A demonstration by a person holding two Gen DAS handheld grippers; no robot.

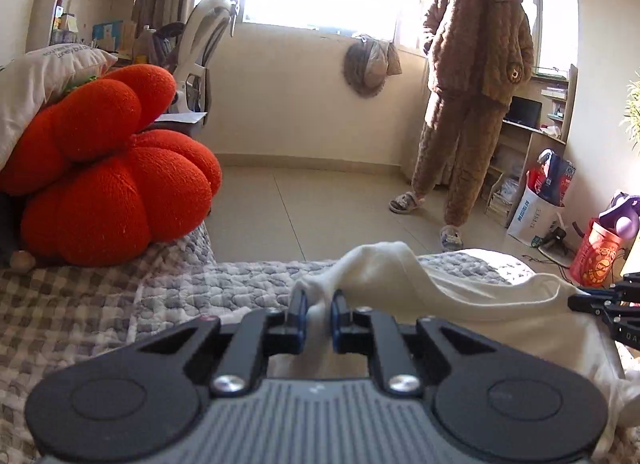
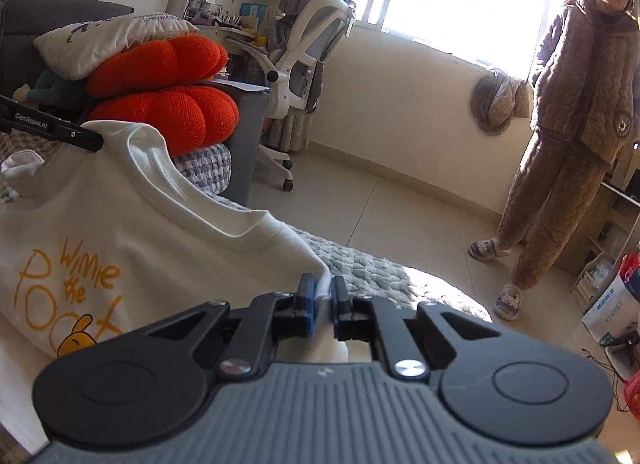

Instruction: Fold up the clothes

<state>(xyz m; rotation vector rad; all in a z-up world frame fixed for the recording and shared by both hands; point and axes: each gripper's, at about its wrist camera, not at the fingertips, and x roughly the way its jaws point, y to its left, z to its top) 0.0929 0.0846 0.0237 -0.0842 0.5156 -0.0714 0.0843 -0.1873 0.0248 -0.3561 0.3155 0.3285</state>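
Note:
A white T-shirt [image 2: 120, 223] with orange "Winnie the Pooh" lettering is held up over the quilted grey bed cover [image 1: 224, 284]. My left gripper [image 1: 318, 304] is shut on one bunched shoulder of the T-shirt [image 1: 460, 292]. My right gripper [image 2: 324, 296] is shut on the other shoulder edge. The left gripper shows at the left edge of the right wrist view [image 2: 60, 129], and the right gripper at the right edge of the left wrist view [image 1: 604, 304]. The shirt's lower part is hidden.
An orange pumpkin cushion [image 1: 108, 167] and a white pillow [image 1: 44, 71] lie at the bed's left end. A person in brown quilted clothes [image 1: 476, 75] stands on the tiled floor. A white office chair [image 2: 308, 63], shelves and bags [image 1: 548, 199] stand around the room.

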